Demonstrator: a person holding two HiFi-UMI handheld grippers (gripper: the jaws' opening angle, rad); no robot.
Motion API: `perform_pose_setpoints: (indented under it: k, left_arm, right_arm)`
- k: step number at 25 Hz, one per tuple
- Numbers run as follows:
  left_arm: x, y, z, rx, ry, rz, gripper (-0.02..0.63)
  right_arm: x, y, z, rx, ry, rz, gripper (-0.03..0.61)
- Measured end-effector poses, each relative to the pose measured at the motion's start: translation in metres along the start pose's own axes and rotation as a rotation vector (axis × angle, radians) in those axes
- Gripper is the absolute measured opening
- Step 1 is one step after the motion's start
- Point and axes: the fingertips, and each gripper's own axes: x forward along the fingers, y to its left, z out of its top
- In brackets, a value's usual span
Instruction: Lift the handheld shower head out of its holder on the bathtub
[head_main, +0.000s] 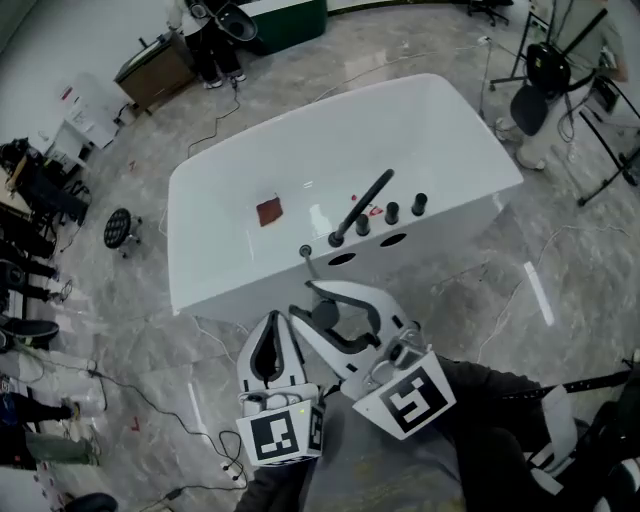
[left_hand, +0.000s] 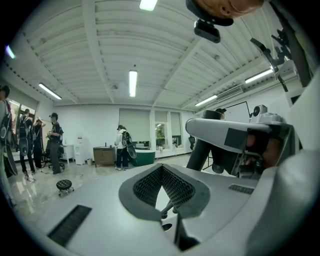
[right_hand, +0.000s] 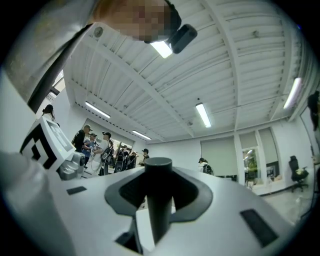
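Observation:
The white bathtub (head_main: 230, 285) stands ahead of me in the head view. A black handheld shower head (head_main: 362, 205) lies slanted on its near rim, its lower end in the holder (head_main: 336, 240), beside two black knobs (head_main: 391, 212). Both grippers hang in front of the tub, short of the rim. My left gripper (head_main: 271, 322) (left_hand: 160, 168) is shut with nothing between its pads. The jaws of my right gripper (head_main: 313, 303) (right_hand: 158, 172) are closed on a dark upright cylinder (head_main: 325, 315) (right_hand: 158, 200). Both gripper views look at the ceiling, not at the tub.
A small spout (head_main: 305, 252) sits on the rim left of the holder. A red-brown patch (head_main: 269, 211) lies inside the tub. Around it are a black stool (head_main: 118, 227), a brown cabinet (head_main: 155, 72), an office chair (head_main: 530, 100), floor cables and several people at the back.

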Motion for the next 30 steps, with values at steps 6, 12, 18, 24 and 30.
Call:
perform_pose_setpoints:
  k: [6, 12, 18, 24, 30]
  left_arm:
    - [-0.028, 0.004, 0.018, -0.016, 0.047, 0.058, 0.003]
    - [-0.036, -0.014, 0.042, -0.003, 0.006, -0.034, 0.003]
    - [-0.037, 0.024, 0.035, -0.016, 0.013, -0.048, 0.003]
    - [-0.021, 0.007, 0.057, -0.023, 0.034, -0.037, 0.003]
    - [-0.026, 0.003, 0.047, -0.023, 0.047, -0.011, 0.003]
  right_arm:
    - [0.009, 0.017, 0.011, 0.051, 0.081, 0.118, 0.121]
    - [0.001, 0.024, 0.039, 0.009, 0.079, 0.089, 0.121]
    - [0.029, 0.048, 0.028, 0.011, 0.092, 0.092, 0.121]
    - [0.03, 0.016, 0.044, 0.027, 0.104, 0.095, 0.121]
    - [0.022, 0.019, 0.035, 0.049, 0.109, 0.122, 0.121]
